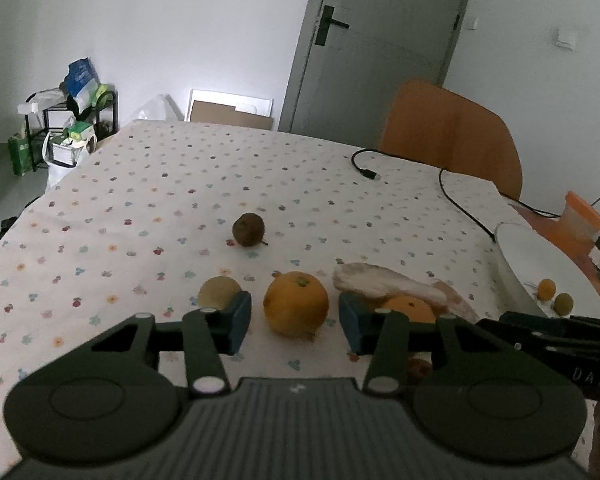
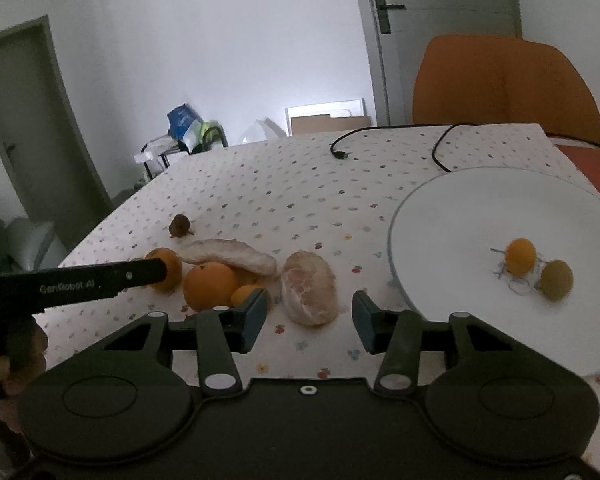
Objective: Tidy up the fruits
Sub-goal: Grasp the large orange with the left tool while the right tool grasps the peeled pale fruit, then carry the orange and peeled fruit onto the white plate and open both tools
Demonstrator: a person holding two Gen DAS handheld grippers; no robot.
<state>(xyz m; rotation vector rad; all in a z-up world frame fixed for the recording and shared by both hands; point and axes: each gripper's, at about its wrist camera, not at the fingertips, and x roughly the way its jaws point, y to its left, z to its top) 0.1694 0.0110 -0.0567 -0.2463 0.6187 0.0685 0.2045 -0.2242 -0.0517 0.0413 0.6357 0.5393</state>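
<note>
My left gripper (image 1: 295, 320) is open with an orange (image 1: 296, 305) between its fingers, on the tablecloth. A greenish fruit (image 1: 219, 293) lies left of it, a dark brown fruit (image 1: 248, 229) farther back, a second orange (image 1: 408, 309) and pale peel (image 1: 388, 283) to the right. My right gripper (image 2: 310, 322) is open around a peeled pomelo piece (image 2: 309, 294). Left of it lie an orange (image 2: 209, 286), a small orange fruit (image 2: 246, 294), pale peel (image 2: 230, 256) and another orange (image 2: 166, 269). The white plate (image 2: 480, 208) holds a small orange fruit (image 2: 520, 256) and a greenish fruit (image 2: 556, 280).
A black cable (image 1: 444, 184) runs across the table's far right. An orange chair (image 1: 452, 132) stands behind the table. An orange-lidded container (image 1: 580, 216) sits past the plate (image 1: 540, 256). The left gripper's body (image 2: 80, 282) crosses the right wrist view. A cluttered rack (image 1: 72, 120) stands at far left.
</note>
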